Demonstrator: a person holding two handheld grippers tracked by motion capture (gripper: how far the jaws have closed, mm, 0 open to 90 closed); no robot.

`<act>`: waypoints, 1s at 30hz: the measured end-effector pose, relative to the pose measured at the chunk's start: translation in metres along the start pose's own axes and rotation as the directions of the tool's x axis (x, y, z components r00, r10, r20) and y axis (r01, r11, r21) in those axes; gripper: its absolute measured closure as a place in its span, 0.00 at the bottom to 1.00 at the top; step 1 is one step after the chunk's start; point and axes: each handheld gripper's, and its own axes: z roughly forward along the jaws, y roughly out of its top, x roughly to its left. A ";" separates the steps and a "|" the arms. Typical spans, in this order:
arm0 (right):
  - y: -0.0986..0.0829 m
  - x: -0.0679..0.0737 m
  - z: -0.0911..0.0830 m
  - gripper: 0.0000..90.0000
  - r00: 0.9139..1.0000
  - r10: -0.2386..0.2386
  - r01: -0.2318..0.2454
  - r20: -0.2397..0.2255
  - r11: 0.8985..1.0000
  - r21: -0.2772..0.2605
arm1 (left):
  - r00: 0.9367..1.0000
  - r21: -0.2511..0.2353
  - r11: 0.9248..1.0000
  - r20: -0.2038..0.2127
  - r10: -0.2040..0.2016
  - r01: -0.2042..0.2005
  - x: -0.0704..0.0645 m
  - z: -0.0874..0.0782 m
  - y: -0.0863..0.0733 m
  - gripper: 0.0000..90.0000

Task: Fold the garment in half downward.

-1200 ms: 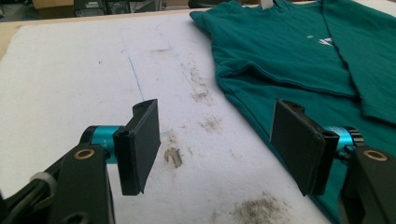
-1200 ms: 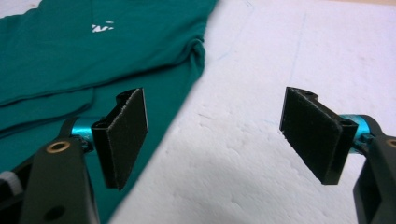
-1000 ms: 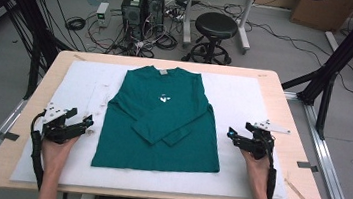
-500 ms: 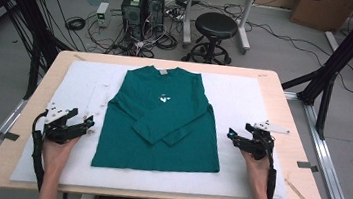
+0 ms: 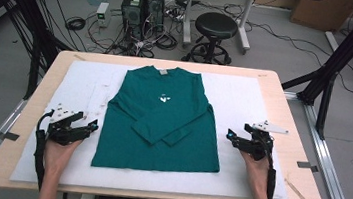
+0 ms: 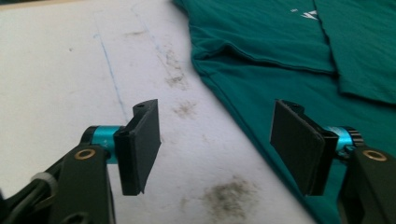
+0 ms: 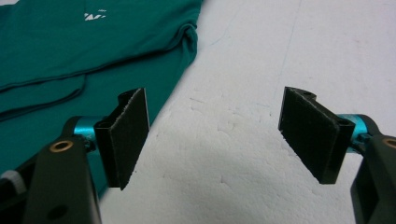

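Both forearms come in from bottom edge, hands low over white foam mat [image 5: 245, 95] on light wooden table [image 5: 290, 120]. Left black two-jaw gripper [image 5: 92, 126] sits just off left hem side of green long-sleeve shirt [image 5: 161, 123], jaws wide apart, nothing between them, one jaw over shirt edge in left gripper view. Right black two-jaw gripper [image 5: 231, 136] near right hem side, jaws spread too, empty. Shirt lies flat mid-mat, sleeves folded across front. Bare mat on both sides, plenty of room. Few dirty smudges [image 6: 229, 196] on mat by left gripper.
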 end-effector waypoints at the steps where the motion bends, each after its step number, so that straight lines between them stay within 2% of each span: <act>1: 0.000 0.000 0.000 0.28 1.000 -0.001 0.001 -0.002 1.000 -0.002 | 1.000 -0.002 1.000 0.007 -0.004 0.004 -0.002 0.000 0.001 0.39; 3: 0.000 0.001 -0.001 0.28 1.000 -0.003 0.003 -0.011 1.000 -0.008 | 0.999 0.002 1.000 0.041 -0.027 0.027 -0.006 0.000 0.004 0.39; 5: 0.000 0.003 -0.001 0.28 1.000 -0.006 0.006 -0.014 1.000 -0.014 | 0.997 0.027 0.999 0.059 -0.040 0.039 -0.010 0.002 0.007 0.39; 7: 0.001 0.004 -0.001 0.28 1.000 -0.014 0.013 -0.017 1.000 -0.019 | 0.995 0.089 0.995 0.088 -0.051 0.043 -0.014 0.006 0.010 0.41; 9: 0.001 0.006 -0.001 0.28 1.000 -0.022 0.021 -0.018 1.000 -0.016 | 0.995 0.147 0.989 0.087 -0.038 0.025 -0.019 0.010 0.011 0.44; 11: 0.001 0.007 0.001 0.28 0.999 -0.024 0.023 -0.028 1.000 -0.010 | 0.997 0.183 0.983 0.071 -0.018 0.005 -0.022 0.013 0.012 0.46; 14: 0.001 0.010 0.003 0.28 0.999 -0.033 0.033 -0.038 0.999 0.001 | 0.998 0.224 0.975 0.058 -0.025 0.011 -0.024 0.017 0.011 0.48; 17: 0.001 0.012 0.004 0.28 0.998 -0.040 0.041 -0.039 0.999 0.012 | 0.998 0.231 0.973 0.056 -0.024 0.011 -0.025 0.019 0.010 0.50; 20: 0.001 0.014 0.006 0.28 0.998 -0.045 0.046 -0.043 0.999 0.021 | 0.999 0.233 0.973 0.035 -0.013 0.005 -0.028 0.020 0.010 0.52; 24: 0.001 0.016 0.007 0.28 0.997 -0.058 0.059 -0.043 0.998 0.025 | 1.000 0.232 0.973 0.023 -0.019 0.013 -0.032 0.022 0.010 0.54; 28: 0.001 0.017 0.007 0.28 0.997 -0.065 0.066 -0.043 0.997 0.031 | 1.000 0.244 0.970 0.007 -0.007 0.005 -0.036 0.026 0.009 0.54; 30: 0.001 0.018 0.008 0.28 0.997 -0.064 0.065 -0.040 0.997 0.033 | 1.000 0.257 0.966 0.017 0.007 -0.011 -0.037 0.027 0.009 0.56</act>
